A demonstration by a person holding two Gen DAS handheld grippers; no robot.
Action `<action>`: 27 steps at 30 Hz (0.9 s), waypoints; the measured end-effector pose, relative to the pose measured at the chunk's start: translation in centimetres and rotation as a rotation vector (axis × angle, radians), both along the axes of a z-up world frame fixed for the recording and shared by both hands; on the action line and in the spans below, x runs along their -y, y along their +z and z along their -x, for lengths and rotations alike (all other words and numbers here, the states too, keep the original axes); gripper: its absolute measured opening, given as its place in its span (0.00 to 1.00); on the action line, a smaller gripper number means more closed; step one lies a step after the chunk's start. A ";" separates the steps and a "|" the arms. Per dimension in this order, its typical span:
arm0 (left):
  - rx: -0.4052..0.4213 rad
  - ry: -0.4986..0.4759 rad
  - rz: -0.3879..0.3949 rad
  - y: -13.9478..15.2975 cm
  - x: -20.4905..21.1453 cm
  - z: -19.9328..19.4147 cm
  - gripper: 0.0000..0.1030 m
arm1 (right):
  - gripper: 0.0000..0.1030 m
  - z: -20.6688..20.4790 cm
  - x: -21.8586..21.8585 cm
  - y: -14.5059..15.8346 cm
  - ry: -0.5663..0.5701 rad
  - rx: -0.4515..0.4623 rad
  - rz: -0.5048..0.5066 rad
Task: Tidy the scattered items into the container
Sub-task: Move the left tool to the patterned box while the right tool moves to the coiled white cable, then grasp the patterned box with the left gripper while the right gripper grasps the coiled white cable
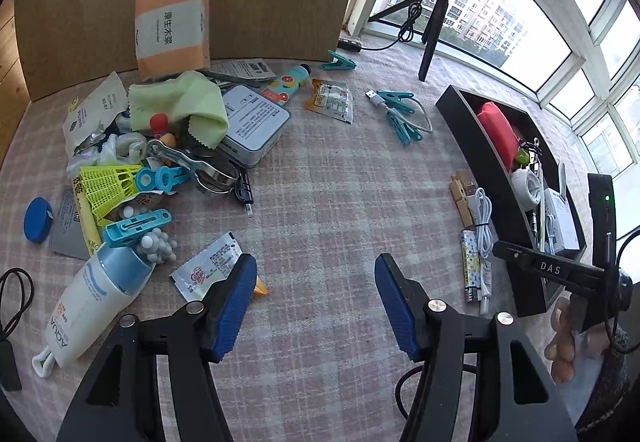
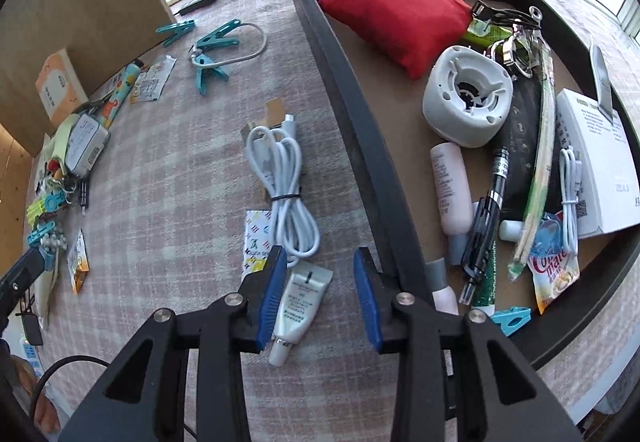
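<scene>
Right gripper point(image 2: 316, 294) sits lowest and closest in my view, its jaws part-open and straddling a small white tube point(image 2: 298, 306) that lies flat on the checked counter point(image 2: 180, 170), its crimped end between the pads but nearer the left one, neither pad pressing yet, just beside the black tray point(image 2: 360, 130). I judge I'm at the grasp step for this tube: next I'd settle a little lower, close squarely on it, lift and carry it over the tray wall. Left gripper point(image 1: 316, 298) hangs half-open and empty above bare cloth.
</scene>
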State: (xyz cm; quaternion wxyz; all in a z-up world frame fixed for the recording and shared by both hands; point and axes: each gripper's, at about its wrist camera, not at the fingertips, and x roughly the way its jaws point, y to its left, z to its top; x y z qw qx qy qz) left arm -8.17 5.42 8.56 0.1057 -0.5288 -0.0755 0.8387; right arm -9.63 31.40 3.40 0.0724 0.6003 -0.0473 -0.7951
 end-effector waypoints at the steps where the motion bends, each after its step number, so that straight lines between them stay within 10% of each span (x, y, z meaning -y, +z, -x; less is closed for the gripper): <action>1: 0.004 -0.016 0.000 -0.1 -0.6 0.0 0.57 | 0.32 0.3 -0.4 0.0 -0.005 0.000 0.010; 14: 0.057 -0.324 0.034 -3.2 -14.2 1.1 0.57 | 0.35 3.6 1.2 -0.1 0.070 0.031 0.109; 27: 0.095 -0.389 0.089 -5.2 -17.8 2.2 0.57 | 0.33 5.2 1.8 -0.7 0.110 0.066 0.099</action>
